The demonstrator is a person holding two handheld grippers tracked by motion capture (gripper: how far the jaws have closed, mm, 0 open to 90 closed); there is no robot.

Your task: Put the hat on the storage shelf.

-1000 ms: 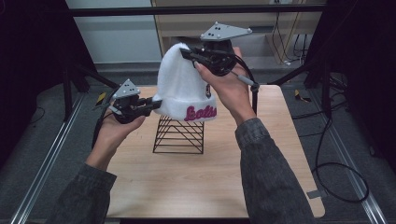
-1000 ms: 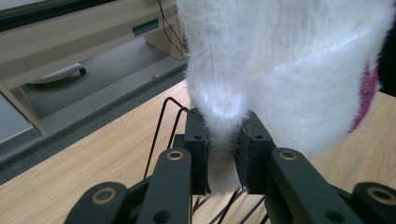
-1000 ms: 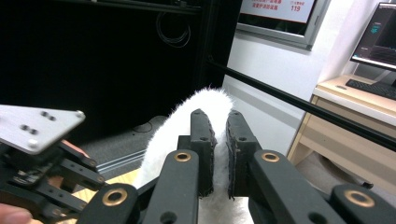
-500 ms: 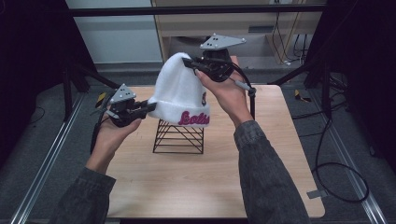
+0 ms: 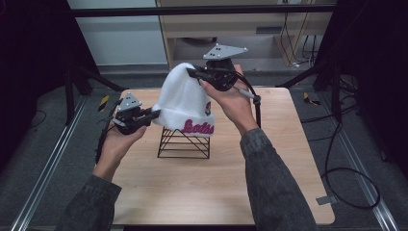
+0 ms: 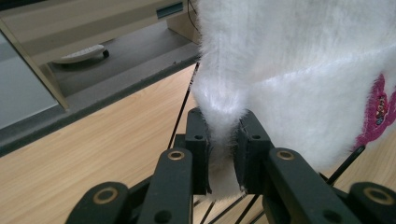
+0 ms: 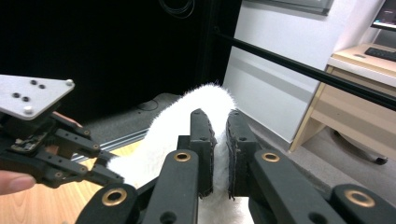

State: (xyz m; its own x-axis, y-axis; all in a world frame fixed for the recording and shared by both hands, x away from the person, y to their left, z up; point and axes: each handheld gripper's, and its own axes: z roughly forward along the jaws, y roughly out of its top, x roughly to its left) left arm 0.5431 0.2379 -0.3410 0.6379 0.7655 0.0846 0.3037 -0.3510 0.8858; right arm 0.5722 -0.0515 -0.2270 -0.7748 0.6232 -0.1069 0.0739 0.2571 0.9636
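Fluffy white knit hat with pink lettering (image 5: 185, 103) hangs over the black wire stand (image 5: 184, 143) mid-surface, spread between left tool (image 6: 223, 140), clamped on its rim, and right tool (image 7: 219, 140), pinching its crown, likely for draping.

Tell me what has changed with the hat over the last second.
Both hands have brought the white hat down, so its brim now sits at the top of the black wire rack. The left gripper still pinches the brim edge and the right gripper still pinches the crown. The rack and the table have not moved.
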